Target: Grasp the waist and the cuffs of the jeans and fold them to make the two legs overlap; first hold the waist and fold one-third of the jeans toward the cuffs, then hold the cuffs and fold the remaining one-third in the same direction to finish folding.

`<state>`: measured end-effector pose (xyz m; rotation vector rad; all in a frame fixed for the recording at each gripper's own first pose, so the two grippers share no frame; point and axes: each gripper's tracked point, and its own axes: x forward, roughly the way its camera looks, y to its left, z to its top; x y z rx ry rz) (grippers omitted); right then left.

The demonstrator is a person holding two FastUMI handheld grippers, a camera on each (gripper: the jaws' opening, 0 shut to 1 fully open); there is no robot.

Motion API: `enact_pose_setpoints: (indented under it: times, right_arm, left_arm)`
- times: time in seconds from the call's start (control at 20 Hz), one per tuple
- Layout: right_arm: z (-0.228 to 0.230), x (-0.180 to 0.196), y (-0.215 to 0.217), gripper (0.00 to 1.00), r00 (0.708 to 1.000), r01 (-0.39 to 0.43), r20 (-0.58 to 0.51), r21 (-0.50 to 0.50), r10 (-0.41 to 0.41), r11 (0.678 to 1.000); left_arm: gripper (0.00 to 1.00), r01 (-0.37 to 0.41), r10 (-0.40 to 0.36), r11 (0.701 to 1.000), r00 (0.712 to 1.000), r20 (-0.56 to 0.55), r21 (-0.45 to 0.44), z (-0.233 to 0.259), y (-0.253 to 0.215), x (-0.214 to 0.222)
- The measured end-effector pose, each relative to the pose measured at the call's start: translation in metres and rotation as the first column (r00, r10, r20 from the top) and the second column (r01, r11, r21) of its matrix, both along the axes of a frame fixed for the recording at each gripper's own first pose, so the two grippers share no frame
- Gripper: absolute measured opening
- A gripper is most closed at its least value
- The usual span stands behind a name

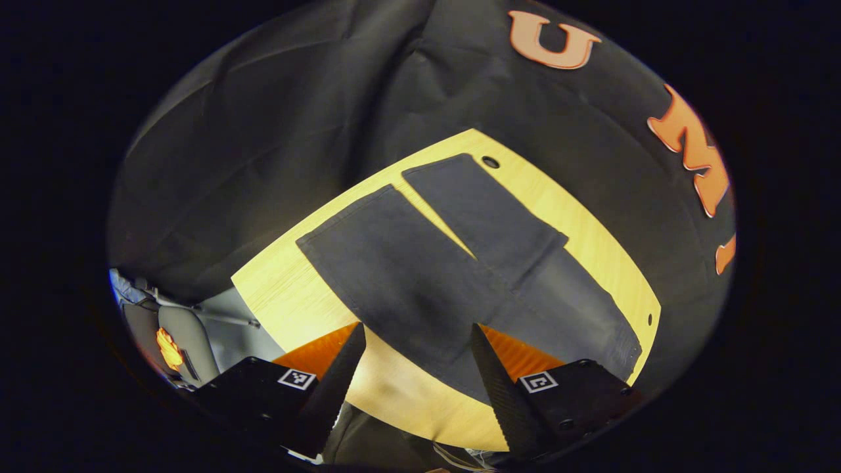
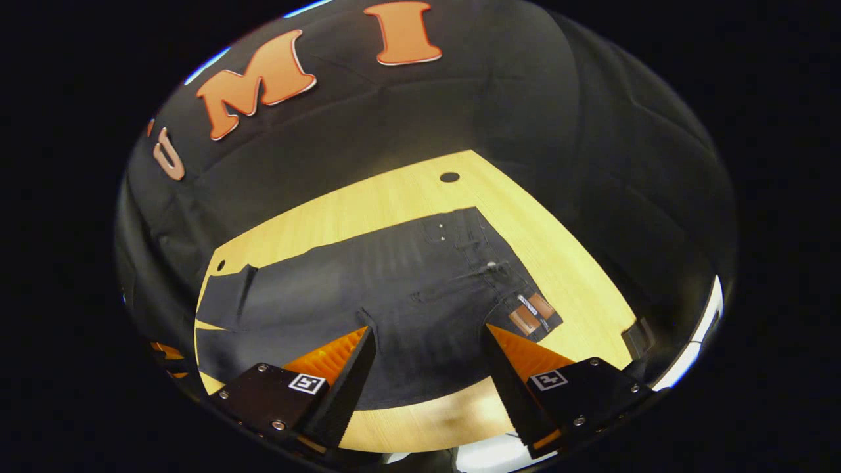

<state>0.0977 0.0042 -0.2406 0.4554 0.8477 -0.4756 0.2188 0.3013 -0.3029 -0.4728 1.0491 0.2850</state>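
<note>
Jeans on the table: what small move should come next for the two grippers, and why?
Probably lower both open grippers to the near edge of the jeans: the left gripper toward the cuffs, the right gripper toward the waist. The legs lie spread apart on the table, nothing is held.

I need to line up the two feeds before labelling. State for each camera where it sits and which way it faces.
Left gripper view: rides the left gripper, above the table, facing down on the cuff end of the jeans; its own spread fingers show.
Right gripper view: rides the right gripper, looking down on the waist end of the jeans; its own spread fingers show.
Shared: the jeans lying flat, legs apart, the wooden table, the booth's wall.
</note>
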Motion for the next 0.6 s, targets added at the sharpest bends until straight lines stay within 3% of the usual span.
enact_pose_setpoints:
  times: [0.15, 0.3, 0.5, 0.6]
  right_arm:
    - [-0.016, -0.001, 0.018, 0.97, 0.998, 0.050, -0.055, 0.120, -0.044, 0.991]
    - [-0.029, -0.002, 0.032, 0.96, 0.987, 0.149, -0.093, 0.278, -0.128, 0.949]
    - [-0.044, -0.015, 0.015, 0.96, 0.964, 0.253, -0.144, 0.235, -0.224, 0.938]
    - [-0.049, -0.024, 0.014, 0.96, 0.946, 0.311, -0.174, 0.245, -0.274, 0.918]
  left_arm:
    - [0.97, -0.031, 0.023, 0.997, 0.995, -0.095, -0.077, -0.029, 0.014, 0.010]
    - [0.96, -0.077, 0.053, 0.990, 0.980, -0.190, -0.122, -0.053, 0.038, 0.016]
    - [0.96, -0.118, 0.076, 0.984, 0.958, -0.278, -0.137, -0.085, 0.078, 0.018]
    - [0.97, -0.125, 0.074, 0.981, 0.950, -0.303, -0.152, -0.096, 0.086, 0.024]
